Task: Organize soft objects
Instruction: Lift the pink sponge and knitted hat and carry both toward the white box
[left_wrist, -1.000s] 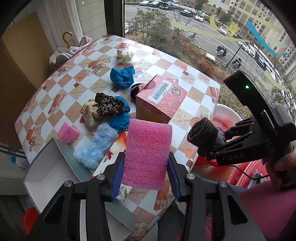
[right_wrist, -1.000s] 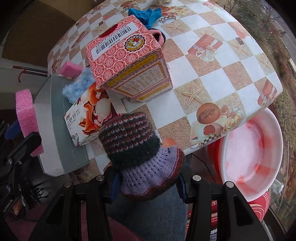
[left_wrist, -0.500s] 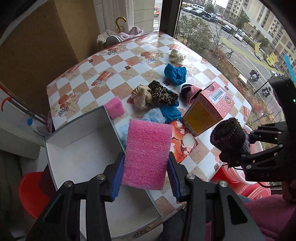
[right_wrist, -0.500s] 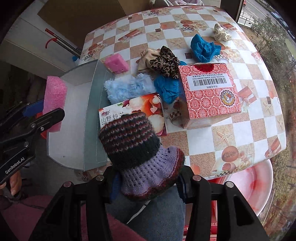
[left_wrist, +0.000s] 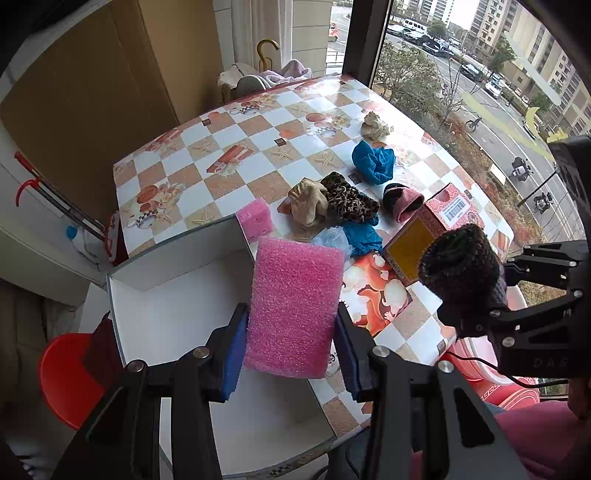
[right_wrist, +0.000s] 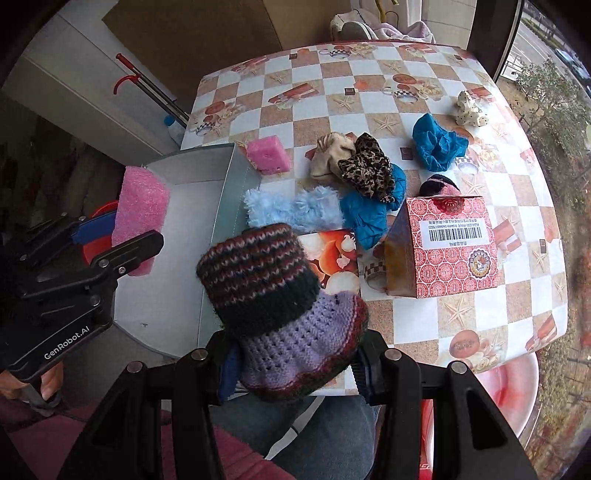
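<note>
Pink foam block (left_wrist: 293, 308) clamped in left fingers (left_wrist: 232, 349) above white box (left_wrist: 166, 321); knitted hat (right_wrist: 273, 302) clamped in right. Next: release foam, box at seven o'clock.

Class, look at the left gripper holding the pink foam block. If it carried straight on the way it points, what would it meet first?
Most likely the white floor of the open box. The left gripper points steeply down with the pink foam block over the box's right wall, so the foam might clip that wall; depth is unclear.
</note>
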